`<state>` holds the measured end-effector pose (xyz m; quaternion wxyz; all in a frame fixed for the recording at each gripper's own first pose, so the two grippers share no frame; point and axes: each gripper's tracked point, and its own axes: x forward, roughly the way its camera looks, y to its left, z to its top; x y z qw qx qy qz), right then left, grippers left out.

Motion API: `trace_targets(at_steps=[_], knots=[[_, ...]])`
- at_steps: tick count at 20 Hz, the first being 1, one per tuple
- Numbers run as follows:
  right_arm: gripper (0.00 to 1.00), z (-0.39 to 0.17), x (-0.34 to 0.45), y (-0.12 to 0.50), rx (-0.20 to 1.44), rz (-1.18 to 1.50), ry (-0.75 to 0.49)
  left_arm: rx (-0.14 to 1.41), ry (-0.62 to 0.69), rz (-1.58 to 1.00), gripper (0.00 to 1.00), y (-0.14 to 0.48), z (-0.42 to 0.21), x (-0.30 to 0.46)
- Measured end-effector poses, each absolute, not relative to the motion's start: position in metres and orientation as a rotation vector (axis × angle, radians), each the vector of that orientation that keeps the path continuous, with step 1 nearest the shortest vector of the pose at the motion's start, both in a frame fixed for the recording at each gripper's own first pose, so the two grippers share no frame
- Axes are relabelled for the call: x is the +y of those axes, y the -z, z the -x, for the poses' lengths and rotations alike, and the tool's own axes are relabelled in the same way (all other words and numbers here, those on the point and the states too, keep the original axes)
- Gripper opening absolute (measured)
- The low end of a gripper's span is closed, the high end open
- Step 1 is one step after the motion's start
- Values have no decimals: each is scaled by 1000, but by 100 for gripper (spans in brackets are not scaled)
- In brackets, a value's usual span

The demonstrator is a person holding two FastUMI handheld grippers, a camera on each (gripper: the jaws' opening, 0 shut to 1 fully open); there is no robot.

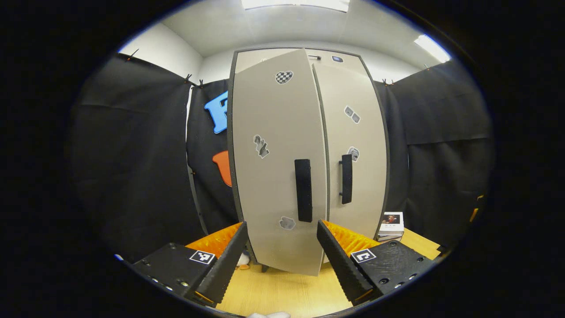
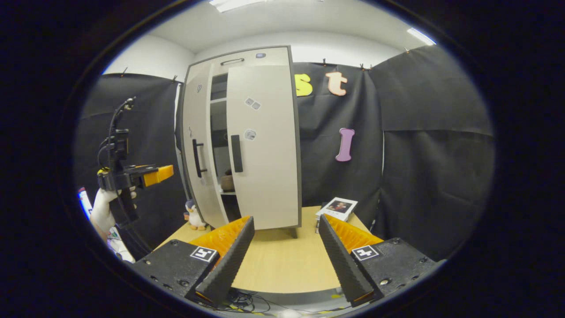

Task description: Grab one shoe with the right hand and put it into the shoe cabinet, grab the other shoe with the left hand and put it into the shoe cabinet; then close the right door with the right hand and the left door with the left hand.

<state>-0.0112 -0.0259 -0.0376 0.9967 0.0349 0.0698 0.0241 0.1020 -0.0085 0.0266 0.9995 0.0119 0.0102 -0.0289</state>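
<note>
Item: shoe cabinet (image 2: 265, 145) on counter (image 2: 282, 265); shoe (image 2: 227, 181) on inner shelf. Right door (image 1: 353, 145) closed; left door (image 1: 278, 163) ajar, bar handle (image 1: 303, 190) ahead. My left tool (image 1: 281, 251) spread, empty, near door edge. Right tool (image 2: 286, 260) spread, empty, well back. I judge panel light, stiff, free-swinging: push flat beside handle.

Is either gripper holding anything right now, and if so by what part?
Nothing is held. The left gripper and right gripper both have open, empty jaws; the left door handle is untouched.
</note>
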Motion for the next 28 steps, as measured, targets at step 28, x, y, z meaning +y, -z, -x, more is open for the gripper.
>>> trace_targets(at_steps=[28], knots=[[96, 8, -18, 17, 72, -68, -41, 26, 26, -12, 96, -1, 40, -9]])
